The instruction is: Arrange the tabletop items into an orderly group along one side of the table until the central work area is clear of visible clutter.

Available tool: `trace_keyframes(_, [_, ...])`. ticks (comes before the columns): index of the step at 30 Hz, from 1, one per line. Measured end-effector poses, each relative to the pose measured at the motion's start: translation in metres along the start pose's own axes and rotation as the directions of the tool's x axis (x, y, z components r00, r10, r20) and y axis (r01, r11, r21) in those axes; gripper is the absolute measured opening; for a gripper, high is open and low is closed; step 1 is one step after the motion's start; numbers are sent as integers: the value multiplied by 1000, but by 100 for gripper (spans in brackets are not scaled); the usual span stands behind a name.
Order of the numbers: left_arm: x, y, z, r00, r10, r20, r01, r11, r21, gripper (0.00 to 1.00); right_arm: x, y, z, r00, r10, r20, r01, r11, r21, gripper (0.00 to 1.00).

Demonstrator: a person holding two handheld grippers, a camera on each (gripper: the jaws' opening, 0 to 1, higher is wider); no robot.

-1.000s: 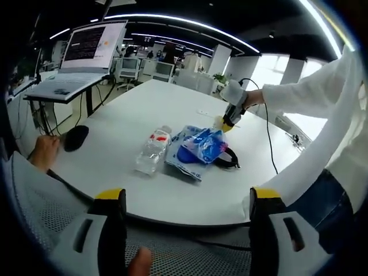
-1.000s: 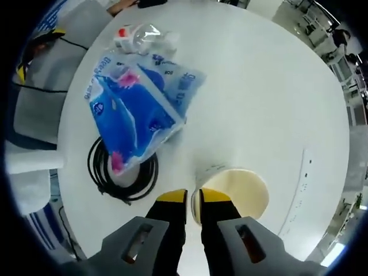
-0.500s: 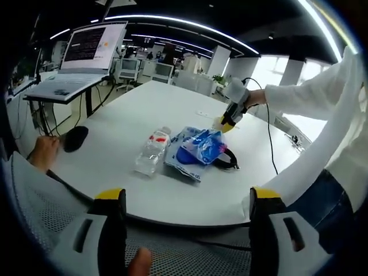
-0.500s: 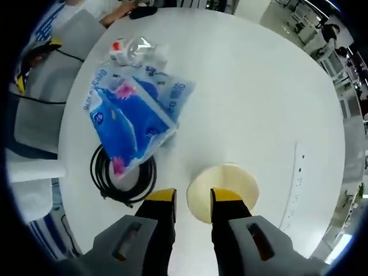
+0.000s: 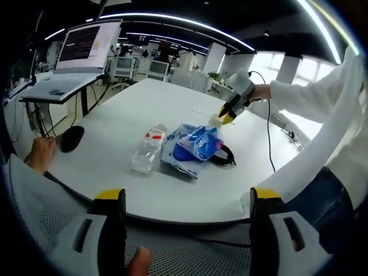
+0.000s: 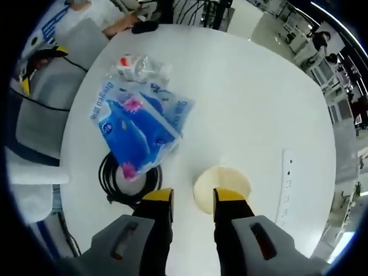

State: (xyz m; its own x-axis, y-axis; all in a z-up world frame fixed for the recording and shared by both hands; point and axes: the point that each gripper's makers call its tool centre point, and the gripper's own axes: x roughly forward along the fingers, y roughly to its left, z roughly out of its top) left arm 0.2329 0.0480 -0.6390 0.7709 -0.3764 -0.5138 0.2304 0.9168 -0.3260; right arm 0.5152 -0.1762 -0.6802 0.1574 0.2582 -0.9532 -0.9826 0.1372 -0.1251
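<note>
Counter point(image 6: 259, 86): white, rounded top; bears every item listed below. In the right gripper view the cluster sits left of centre, and the upper right of the surface is bare.

Tissue pack point(image 6: 141, 126): blue printed soft pack, lying flat, long axis running from upper left to lower right of the right gripper view. Its lower end overlaps the cable coil.

Water bottle point(image 6: 138, 68): clear, red-and-white label, on its side, touching the pack's upper edge. In the left gripper view it lies just left of the pack.

Cable coil point(image 6: 115, 184): black, looped flat, partly under the pack, just left of the right tongs' left jaw.

Paper cup point(image 6: 221, 185): cream, seen from above, lower centre of the right gripper view. It lies directly ahead of the right tongs point(image 6: 192, 201), just beyond the jaw tips, and is apart from the pack at its upper left. The right tongs are the nearer by far.

Right tongs: jaws parted, gripping nothing, the cup appearing just past the gap.

Left tongs point(image 5: 184, 198): jaws spread wide, empty, held back at the near counter edge, well apart from the cluster.
</note>
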Motion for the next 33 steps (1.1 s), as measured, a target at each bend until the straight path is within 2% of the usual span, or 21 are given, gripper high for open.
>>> trace_keyframes(7, [0, -2, -1, 1000, -12, -6, 12, 1000, 3, 91, -9, -5, -5, 998, -47, 48, 45, 998, 40, 25])
trace_keyframes(18, [1, -5, -4, 999, -38, -28, 38, 999, 9, 91, -35, -7, -13, 980, -140, 140, 119, 982, 150, 26])
trace_keyframes(20, [1, -6, -4, 999, -42, -29, 42, 999, 10, 91, -41, -5, -13, 975, -153, 160, 123, 976, 180, 26])
trace_keyframes(23, [1, -6, -4, 999, -45, -31, 45, 999, 9, 91, -48, 0, -14, 964, -165, 206, 106, 956, 273, 27])
trace_keyframes(27, [1, -7, -4, 998, -48, -31, 48, 999, 9, 91, -59, 5, -20, 950, -196, 241, 115, 942, 315, 27])
trace_keyframes(30, [1, -7, -5, 998, -51, -35, 52, 999, 13, 91, -66, 9, -20, 935, -213, 284, 93, 920, 382, 27])
trace_keyframes(33, [1, -8, -5, 998, -55, -37, 56, 998, 9, 91, -70, 11, -22, 928, -221, 301, 84, 909, 408, 26])
